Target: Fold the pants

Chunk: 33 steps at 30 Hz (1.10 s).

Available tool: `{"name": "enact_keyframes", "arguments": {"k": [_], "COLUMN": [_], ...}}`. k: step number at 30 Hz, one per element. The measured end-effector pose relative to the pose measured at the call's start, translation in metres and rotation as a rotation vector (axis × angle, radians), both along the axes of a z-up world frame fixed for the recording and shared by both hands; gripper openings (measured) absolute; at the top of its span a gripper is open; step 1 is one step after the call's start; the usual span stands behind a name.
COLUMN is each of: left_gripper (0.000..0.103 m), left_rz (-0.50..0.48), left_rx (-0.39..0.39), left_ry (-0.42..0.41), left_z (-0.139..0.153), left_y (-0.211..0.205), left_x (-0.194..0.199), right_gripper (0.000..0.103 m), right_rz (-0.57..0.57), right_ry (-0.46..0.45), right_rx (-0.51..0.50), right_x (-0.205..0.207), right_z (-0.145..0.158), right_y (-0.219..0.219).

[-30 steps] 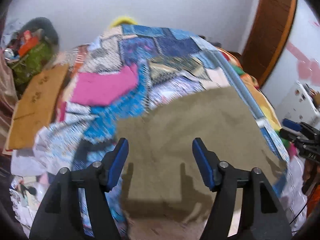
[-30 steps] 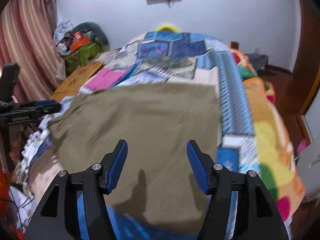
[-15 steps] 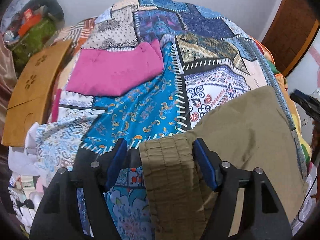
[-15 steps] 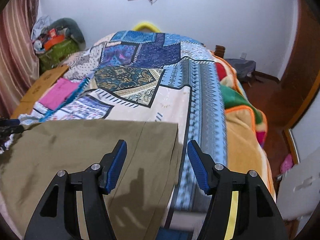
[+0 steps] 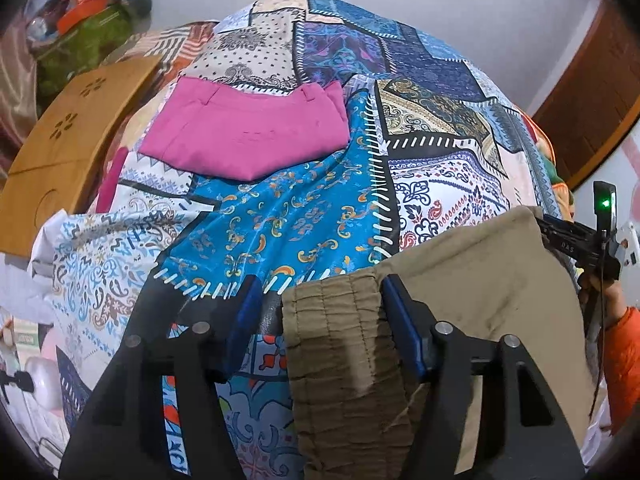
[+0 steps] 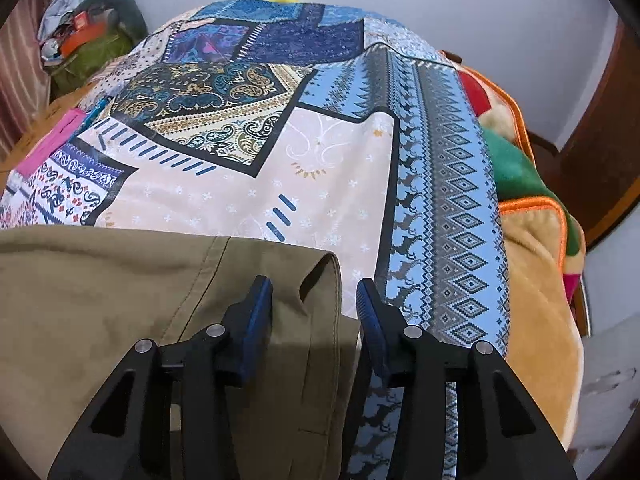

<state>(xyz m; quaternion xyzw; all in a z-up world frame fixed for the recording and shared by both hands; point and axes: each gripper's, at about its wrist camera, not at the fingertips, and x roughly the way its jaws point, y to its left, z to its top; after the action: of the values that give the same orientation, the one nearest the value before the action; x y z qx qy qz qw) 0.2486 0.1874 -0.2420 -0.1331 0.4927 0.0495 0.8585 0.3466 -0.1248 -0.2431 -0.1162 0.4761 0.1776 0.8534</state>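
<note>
Olive-khaki pants (image 5: 472,280) lie across the near end of a patchwork bed cover. In the left wrist view my left gripper (image 5: 320,300) is open, its blue pads astride the gathered elastic waistband corner (image 5: 336,320). In the right wrist view my right gripper (image 6: 314,300) is open, its pads astride the leg-hem corner of the pants (image 6: 316,280). The pants (image 6: 120,300) stretch flat to the left between the two grippers. The other gripper shows at the right edge of the left wrist view (image 5: 580,244).
Folded pink pants (image 5: 248,132) lie further up the bed cover (image 5: 304,216). A wooden board (image 5: 68,148) leans at the left. A green bag with clutter (image 6: 92,44) sits at the far left. An orange-edged blanket (image 6: 532,216) hangs off the right side.
Both grippers have dropped lower and closer to the bed, onto the two corners of the pants. The right gripper's jaws have narrowed a little around the hem corner.
</note>
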Motion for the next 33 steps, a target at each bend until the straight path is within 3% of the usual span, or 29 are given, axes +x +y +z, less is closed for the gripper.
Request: {"name": "enact_keyframes", "arguments": {"k": [4,5,10,11,13,16,20,22,25,33], "left_gripper": [0.060,0.060,0.060,0.060,0.060,0.060,0.060,0.061,0.061,0.072], "left_rz": [-0.032,-0.064,-0.157,-0.180,-0.215,-0.252,-0.318,-0.326,-0.331,-0.294], "left_rx": [-0.031,-0.056,0.016,0.017,0.029,0.065,0.160,0.210,0.271,0.271], "left_ry": [-0.033,-0.053,-0.114,-0.115,-0.107,-0.066,0.039,-0.008,-0.015,-0.019], "left_z": [0.020,0.029,0.059,0.060,0.058,0.045,0.009,0.010,0.016,0.023], "left_y": [-0.006,-0.011,-0.048,-0.059,-0.076,-0.095,-0.113,-0.115,-0.116,-0.106], "left_x": [-0.004,-0.005,-0.004,-0.003,0.001,0.005,-0.006,-0.020,-0.040,-0.081], "right_gripper": [0.041,0.041,0.042,0.043,0.054,0.057,0.057,0.069,0.070,0.070], "right_rz": [-0.019,-0.022,0.074,0.100,0.149,0.180,0.217,0.223,0.190,0.139], "right_ry": [0.048,0.052,0.046,0.041,0.058,0.100,0.213,0.166,0.191,0.131], "right_rx": [-0.023,0.012,0.182,0.201,0.243,0.278,0.191,0.156,0.162,0.126], "right_x": [-0.002,-0.008,-0.051,-0.059,-0.079,-0.100,-0.116,-0.127,-0.136,-0.173], "right_z": [0.018,0.027,0.075,0.080,0.086,0.080,0.047,0.042,0.043,0.054], "right_y": [0.000,-0.001,0.014,0.020,0.032,0.046,0.062,0.059,0.046,0.019]}}
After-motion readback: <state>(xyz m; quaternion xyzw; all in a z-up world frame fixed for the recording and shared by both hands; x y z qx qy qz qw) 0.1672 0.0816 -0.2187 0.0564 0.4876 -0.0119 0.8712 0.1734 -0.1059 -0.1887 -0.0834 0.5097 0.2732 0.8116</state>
